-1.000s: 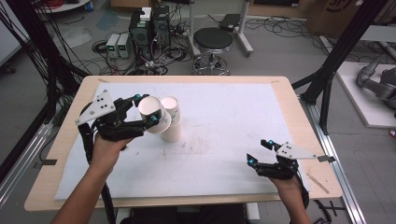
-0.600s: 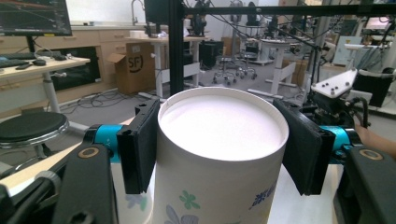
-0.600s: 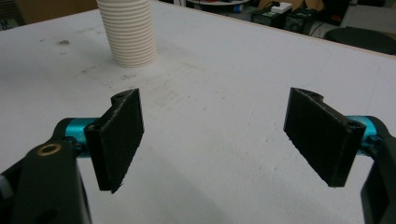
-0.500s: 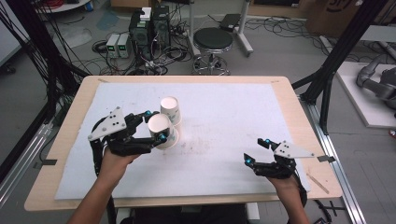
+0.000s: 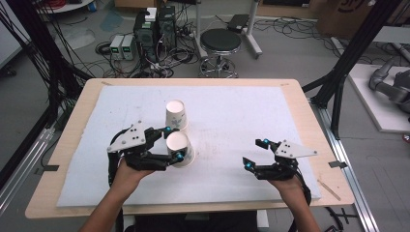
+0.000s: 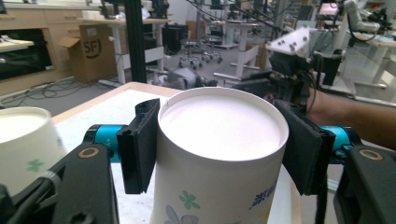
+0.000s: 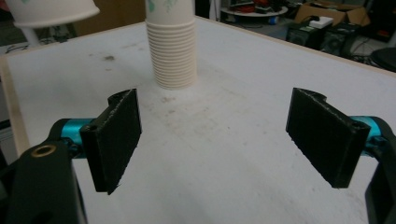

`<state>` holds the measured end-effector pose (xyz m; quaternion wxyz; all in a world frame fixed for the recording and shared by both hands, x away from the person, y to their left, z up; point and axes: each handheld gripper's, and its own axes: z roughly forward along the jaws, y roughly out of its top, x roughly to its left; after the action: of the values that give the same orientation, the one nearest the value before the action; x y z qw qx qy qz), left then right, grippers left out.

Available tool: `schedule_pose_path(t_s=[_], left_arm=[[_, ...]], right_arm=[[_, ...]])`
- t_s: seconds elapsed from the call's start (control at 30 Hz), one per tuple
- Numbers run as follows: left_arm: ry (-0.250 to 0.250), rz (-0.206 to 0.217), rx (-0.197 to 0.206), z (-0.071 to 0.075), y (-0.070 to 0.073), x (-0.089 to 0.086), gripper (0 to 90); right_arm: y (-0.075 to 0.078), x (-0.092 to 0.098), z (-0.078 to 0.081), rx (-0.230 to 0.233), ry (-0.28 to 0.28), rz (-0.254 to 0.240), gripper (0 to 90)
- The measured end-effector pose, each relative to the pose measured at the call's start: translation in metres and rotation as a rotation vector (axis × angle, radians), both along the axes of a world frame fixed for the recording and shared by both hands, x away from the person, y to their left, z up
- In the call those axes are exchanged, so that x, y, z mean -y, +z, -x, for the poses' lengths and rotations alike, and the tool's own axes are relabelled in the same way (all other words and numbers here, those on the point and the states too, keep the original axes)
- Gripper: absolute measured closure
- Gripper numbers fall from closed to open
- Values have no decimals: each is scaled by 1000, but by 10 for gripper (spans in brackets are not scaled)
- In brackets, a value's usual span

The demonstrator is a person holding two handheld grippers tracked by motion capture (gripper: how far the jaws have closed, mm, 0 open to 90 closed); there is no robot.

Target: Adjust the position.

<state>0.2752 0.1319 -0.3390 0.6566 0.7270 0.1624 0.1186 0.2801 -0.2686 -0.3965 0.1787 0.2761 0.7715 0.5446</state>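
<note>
The left hand-held gripper (image 5: 172,143) pinches an upturned paper cup (image 5: 180,148); the cup stack (image 5: 176,115) stands at its 12 o'clock. The right hand-held gripper (image 5: 256,153) is spread, empty.

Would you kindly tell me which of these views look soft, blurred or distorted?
High view: even light, slightly soft, table edges bowed. Left gripper view: held cup fairly sharp, background room blurred. Right gripper view: near pads soft, cup stack clearer.
</note>
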Motion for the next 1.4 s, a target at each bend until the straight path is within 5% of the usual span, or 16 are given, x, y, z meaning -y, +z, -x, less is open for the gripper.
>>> schedule_pose_path(t_s=[0.43, 0.9, 1.4], left_arm=[[-77, -18, -16, -2, -11, 23, 351], [-152, -8, -34, -6, -19, 37, 351], [-223, -13, -34, -6, -24, 48, 352]], right_arm=[[12, -44, -6, 12, 217, 10, 188], [10, -70, -3, -5, 392, 1, 188], [4, -88, -1, -17, 473, 4, 190]])
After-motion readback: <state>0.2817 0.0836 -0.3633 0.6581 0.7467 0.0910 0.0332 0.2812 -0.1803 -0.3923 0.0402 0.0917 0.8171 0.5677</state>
